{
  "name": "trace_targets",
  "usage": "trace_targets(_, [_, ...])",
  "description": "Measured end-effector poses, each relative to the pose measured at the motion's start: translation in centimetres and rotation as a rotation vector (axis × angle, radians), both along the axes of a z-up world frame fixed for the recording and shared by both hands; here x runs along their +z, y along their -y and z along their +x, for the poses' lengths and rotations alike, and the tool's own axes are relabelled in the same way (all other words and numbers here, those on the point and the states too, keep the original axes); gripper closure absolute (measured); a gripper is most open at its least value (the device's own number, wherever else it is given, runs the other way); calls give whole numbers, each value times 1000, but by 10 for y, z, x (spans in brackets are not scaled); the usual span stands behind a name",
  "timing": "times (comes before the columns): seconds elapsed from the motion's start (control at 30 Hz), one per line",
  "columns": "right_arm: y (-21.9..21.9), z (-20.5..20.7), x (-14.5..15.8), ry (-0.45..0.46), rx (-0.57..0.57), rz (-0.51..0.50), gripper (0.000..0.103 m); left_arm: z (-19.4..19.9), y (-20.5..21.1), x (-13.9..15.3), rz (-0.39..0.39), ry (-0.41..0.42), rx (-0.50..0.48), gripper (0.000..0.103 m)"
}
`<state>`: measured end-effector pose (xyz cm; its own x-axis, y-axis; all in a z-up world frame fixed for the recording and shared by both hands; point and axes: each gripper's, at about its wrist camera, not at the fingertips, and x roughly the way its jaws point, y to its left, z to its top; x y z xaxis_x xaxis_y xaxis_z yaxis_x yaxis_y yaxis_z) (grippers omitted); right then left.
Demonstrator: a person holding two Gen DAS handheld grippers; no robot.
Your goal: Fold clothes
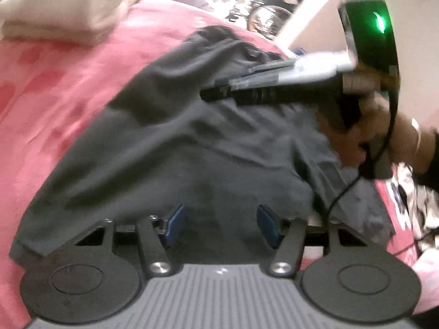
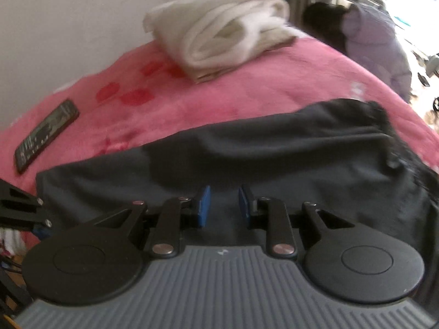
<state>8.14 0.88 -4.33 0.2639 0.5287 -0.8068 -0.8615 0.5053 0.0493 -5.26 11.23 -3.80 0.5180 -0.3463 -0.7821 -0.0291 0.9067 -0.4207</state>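
Trousers (image 2: 247, 153) blurred, near edge hidden.

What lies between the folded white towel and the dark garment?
Only bare pink blanket separates white towel from dark garment, in the right wrist view.

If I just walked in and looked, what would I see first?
First, the big pink blanket covering the bed, with a dark garment spread across its near side. Behind that sits a folded cream blanket, and a black remote lies off to the left. Both the left hand-held gripper and right hand-held gripper hover open over the garment.
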Motion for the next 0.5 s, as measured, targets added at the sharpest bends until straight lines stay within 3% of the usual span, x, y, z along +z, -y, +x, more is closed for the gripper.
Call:
trace_targets(0.1, [-9, -3, -7, 32, 7, -9, 81, 4, -15, 1, -6, 15, 55, 44])
trace_targets(0.27, [-9, 47, -7, 16, -171, 36, 81, 17, -29, -12, -19, -42, 128, 44])
trace_targets(0.37, [-9, 76, -4, 26, -274, 76, 81, 23, -31, -18, 11, -80, 123, 44])
trace_targets(0.5, [-11, 106, -11, 29, -373, 89, 81, 26, -25, -20, 61, -70, 86, 44])
